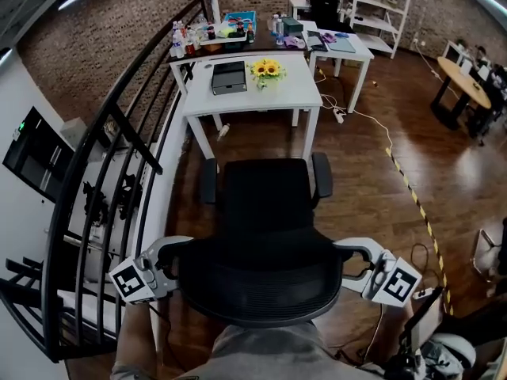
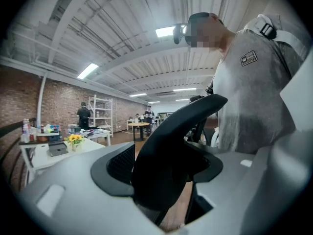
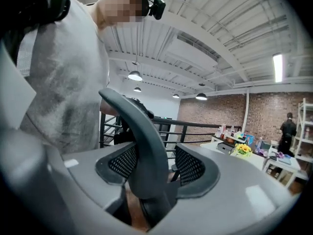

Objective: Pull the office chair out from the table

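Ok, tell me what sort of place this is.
Probably an open-plan office or studio loft: an office chair, white tables near a brick wall, and open shelving at the back.

No lettering, brand or number could be read in any view. Only square black-and-white patterns were seen on the left marker cube (image 1: pixel 133 282) and the right marker cube (image 1: pixel 396 283). The shirt patch (image 2: pixel 248 58) was too small to read.

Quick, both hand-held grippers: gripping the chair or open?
Left hand-held gripper: open, chair backrest edge between its jaws.
Right hand-held gripper: open, backrest edge between its jaws.
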Available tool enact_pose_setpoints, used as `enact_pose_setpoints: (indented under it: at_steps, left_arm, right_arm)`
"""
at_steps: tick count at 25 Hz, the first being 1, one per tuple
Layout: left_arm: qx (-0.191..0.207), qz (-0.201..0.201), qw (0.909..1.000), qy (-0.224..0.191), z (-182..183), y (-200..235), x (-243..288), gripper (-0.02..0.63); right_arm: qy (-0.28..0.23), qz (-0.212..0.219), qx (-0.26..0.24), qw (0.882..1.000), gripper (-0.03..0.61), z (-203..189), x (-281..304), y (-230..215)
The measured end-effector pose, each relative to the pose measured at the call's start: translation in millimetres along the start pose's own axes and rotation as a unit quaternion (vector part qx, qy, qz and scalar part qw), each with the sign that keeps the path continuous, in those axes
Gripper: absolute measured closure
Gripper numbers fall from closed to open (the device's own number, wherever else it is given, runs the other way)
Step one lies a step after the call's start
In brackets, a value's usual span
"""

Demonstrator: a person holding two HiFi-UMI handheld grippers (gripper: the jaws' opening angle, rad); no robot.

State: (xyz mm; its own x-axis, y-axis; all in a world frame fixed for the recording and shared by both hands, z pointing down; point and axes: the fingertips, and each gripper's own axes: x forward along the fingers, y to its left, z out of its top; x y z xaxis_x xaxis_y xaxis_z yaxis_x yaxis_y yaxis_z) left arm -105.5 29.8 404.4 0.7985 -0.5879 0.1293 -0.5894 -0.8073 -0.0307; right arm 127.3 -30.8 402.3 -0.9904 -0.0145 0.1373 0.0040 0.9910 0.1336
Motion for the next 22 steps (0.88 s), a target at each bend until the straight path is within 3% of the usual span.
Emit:
enact_pose_setpoints:
  at_steps: [4, 8, 16, 22]
  left_arm:
    - [-0.021, 0.066, 0.9976, 0.002, -14.3, 0.1, -30.4, 0.313]
    - [-0.059, 0.080, 0.9949, 0.014, -33.4, -13.9, -48.2, 0.313]
    - [-0.061, 0.022, 0.9979, -0.007, -32.5, -63.6, -41.9, 0.361]
    - [-0.068, -0.049, 0.9959, -0.033, -38.2, -133.4, -45.5, 0.398]
  right_arm:
    - [-0.009, -0.017, 0.015, 1.000, 0.324, -2.5, -27.4, -9.4]
    - [0.014, -0.033, 0.021, 0.999, 0.324, -17.9, -46.0, -7.7]
    - [0.036, -0.060, 0.026, 0.997, 0.331, -34.0, -49.8, 42.1]
    - [0.017, -0.036, 0.037, 0.999, 0.354, -22.9, -15.4, 126.1]
